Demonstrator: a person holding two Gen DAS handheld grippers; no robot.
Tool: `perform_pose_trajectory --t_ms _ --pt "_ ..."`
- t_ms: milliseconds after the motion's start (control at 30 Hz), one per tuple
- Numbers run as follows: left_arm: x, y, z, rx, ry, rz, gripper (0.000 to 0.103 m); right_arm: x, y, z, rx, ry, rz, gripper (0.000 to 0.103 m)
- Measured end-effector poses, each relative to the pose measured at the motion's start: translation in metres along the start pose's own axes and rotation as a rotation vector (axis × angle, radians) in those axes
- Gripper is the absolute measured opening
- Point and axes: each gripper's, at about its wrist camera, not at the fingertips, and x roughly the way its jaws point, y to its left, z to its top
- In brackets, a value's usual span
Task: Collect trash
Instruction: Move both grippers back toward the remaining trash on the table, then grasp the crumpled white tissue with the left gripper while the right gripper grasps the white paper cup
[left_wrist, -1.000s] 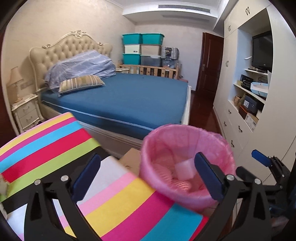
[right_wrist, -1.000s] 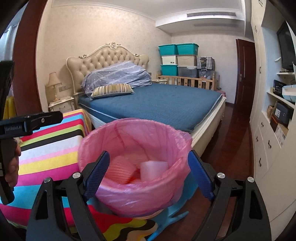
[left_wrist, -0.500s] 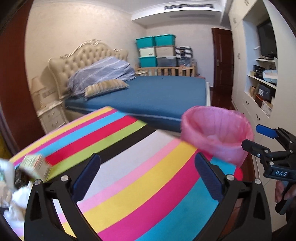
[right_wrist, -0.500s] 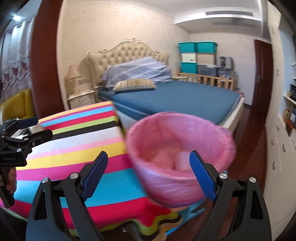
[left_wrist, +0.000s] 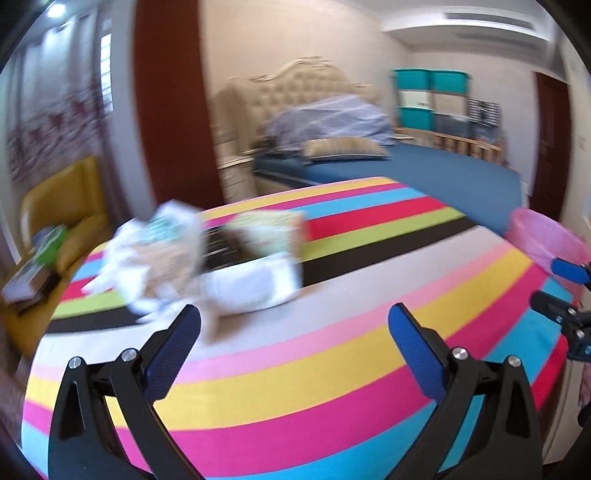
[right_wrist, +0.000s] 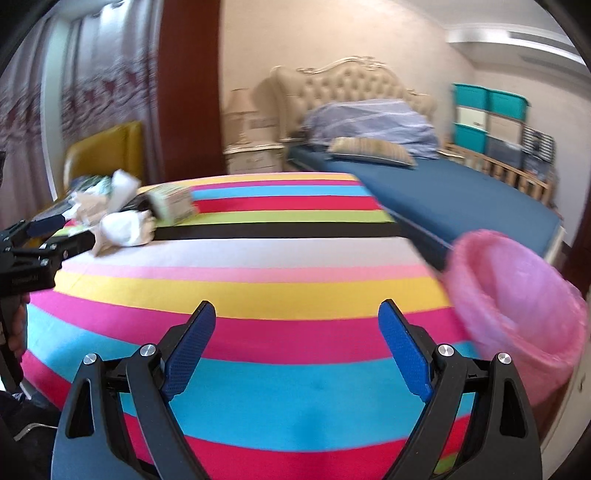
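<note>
A blurred pile of trash (left_wrist: 147, 254) lies on the far left of the striped tablecloth (left_wrist: 332, 369): crumpled white paper, a white packet (left_wrist: 251, 284) and a small carton (left_wrist: 269, 229). My left gripper (left_wrist: 293, 317) is open and empty, its left fingertip just short of the pile. The pink-lined bin (left_wrist: 543, 240) stands off the table's right edge. In the right wrist view the pile (right_wrist: 122, 218) sits far left and the bin (right_wrist: 517, 295) close on the right. My right gripper (right_wrist: 296, 312) hangs open and empty over the cloth (right_wrist: 295, 387). The left gripper (right_wrist: 40, 236) shows at the left edge beside the pile.
A blue bed (right_wrist: 461, 192) with pillows runs behind the table. A yellow chair (left_wrist: 62, 206) with books and a green item stands at the left by the curtain. A nightstand (right_wrist: 251, 158) and stacked teal boxes (right_wrist: 487, 114) are farther back.
Both views have swung left, away from the pink bin and across the striped cloth. The bin slid to the right edge and the trash pile came into view. Both grippers stayed open.
</note>
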Motion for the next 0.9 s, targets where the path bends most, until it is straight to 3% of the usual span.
perform_pose_trajectory --t_ms 200,333,633,767,833,900 --pt "0.002 0.068 -0.011 -0.109 0.033 0.107 0.098 0.019 0.049 0.017 -0.075 0.018 0.078 0.085" --pt "0.02 0.093 -0.009 -0.151 0.091 0.104 0.098 0.036 0.073 0.028 -0.104 0.039 0.127 0.085" --pt "0.069 0.094 0.012 -0.141 0.2 0.068 0.097 0.081 0.102 0.059 -0.201 0.079 0.169 0.085" --pt "0.095 0.097 0.014 -0.144 0.276 0.022 0.077 0.101 0.116 0.07 -0.247 0.112 0.209 0.085" --pt "0.101 0.098 0.013 -0.135 0.295 0.001 0.047 0.113 0.127 0.075 -0.277 0.135 0.251 0.085" --pt "0.101 0.102 0.011 -0.138 0.296 -0.047 0.042 0.123 0.139 0.078 -0.309 0.161 0.299 0.085"
